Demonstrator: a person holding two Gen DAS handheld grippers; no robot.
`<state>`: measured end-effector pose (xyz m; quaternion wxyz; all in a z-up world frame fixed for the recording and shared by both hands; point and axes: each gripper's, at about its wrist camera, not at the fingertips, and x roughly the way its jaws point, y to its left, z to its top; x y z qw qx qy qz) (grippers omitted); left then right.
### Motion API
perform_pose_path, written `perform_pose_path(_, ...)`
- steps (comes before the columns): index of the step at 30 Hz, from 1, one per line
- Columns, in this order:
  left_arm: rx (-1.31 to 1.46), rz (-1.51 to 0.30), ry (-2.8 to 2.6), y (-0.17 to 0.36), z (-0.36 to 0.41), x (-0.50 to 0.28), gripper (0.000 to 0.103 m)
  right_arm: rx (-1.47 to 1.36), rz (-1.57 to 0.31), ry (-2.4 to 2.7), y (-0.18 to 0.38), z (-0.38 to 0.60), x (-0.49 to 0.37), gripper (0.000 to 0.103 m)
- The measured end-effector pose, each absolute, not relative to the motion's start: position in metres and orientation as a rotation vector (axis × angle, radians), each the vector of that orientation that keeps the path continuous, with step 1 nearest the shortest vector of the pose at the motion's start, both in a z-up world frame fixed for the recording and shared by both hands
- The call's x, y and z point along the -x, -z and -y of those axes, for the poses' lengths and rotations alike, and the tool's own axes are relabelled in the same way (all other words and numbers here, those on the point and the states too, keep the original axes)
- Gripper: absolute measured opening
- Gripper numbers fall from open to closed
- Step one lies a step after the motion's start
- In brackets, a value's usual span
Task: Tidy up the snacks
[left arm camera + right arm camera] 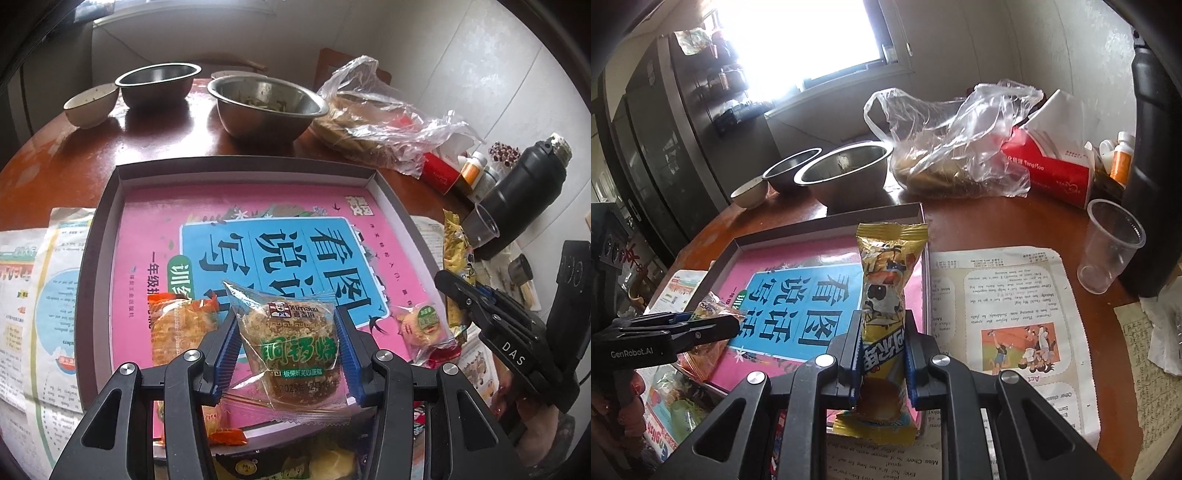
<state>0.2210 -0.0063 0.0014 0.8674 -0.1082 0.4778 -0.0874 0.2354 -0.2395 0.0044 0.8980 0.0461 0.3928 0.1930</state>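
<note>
The shallow grey box point(107, 236) with the pink printed book cover point(147, 229) lying in it sits in the middle of the round brown tabletop point(74, 155), and both snacks are being held over it. The left gripper point(288, 350) has its blue pads pressed on either side of a clear-wrapped round cake point(291, 343), jaws partly open around it, above the near part of the box. Beside that cake, inside the box, lies an orange-wrapped snack point(181, 325), and toward the box's right edge a small clear packet with a green label point(421, 325).

The right gripper point(882, 365) is clamped almost fully closed on a long yellow-wrapped snack point(886, 288), which stands upright between its fingers at the box's right wall point(925, 280). Beyond the box stand two steel bowls point(266, 103), a small ceramic bowl point(92, 103) and a plastic bag of food point(369, 118). Right of the box, on newspaper point(1008, 295), is a clear plastic cup point(1108, 243).
</note>
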Motion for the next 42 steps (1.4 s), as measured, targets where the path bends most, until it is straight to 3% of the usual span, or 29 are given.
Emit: perform_pose_path(42, 0.222, -1.051, 0.198, 0.019, 0.010, -0.231, 0.051, -0.133, -0.883, -0.419, 0.017, 0.225, -0.247, 0.022)
